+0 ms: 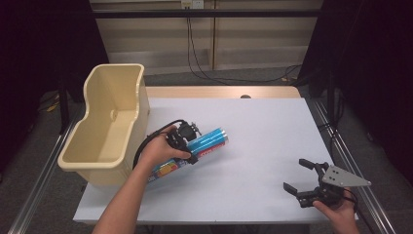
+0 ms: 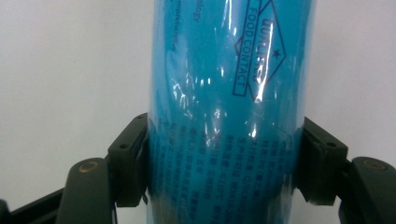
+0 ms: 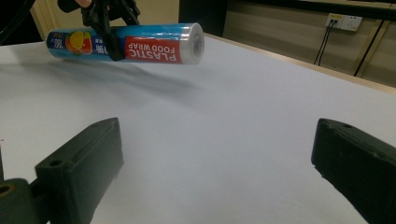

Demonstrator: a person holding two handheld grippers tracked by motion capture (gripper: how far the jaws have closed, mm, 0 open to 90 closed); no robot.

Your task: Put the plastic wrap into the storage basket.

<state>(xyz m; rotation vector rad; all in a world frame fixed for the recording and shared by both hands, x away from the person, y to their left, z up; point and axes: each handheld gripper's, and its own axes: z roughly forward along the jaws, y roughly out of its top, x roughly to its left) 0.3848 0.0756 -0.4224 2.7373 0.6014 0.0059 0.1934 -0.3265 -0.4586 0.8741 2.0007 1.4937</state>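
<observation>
Now left gripper [image 1: 187, 141] jaws clamped on blue cylindrical plastic-wrap roll [image 1: 207, 141]; right gripper [image 1: 304, 178] jaws wide, idle. Next, prob: lift & carry to cream plastic bin [image 1: 104, 141], w/ roll kept level.

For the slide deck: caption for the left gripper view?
Left hand-held gripper shut on a blue cylindrical plastic food wrap roll over the white table.

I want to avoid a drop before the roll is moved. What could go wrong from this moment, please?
The left gripper holds the plastic wrap roll across its round, glossy film, so the roll might slip or turn between the jaws. The roll sticks out far on both sides of the grip, so one end may tip when carried. The beige bin stands close by, and a long end could hit its rim.
</observation>
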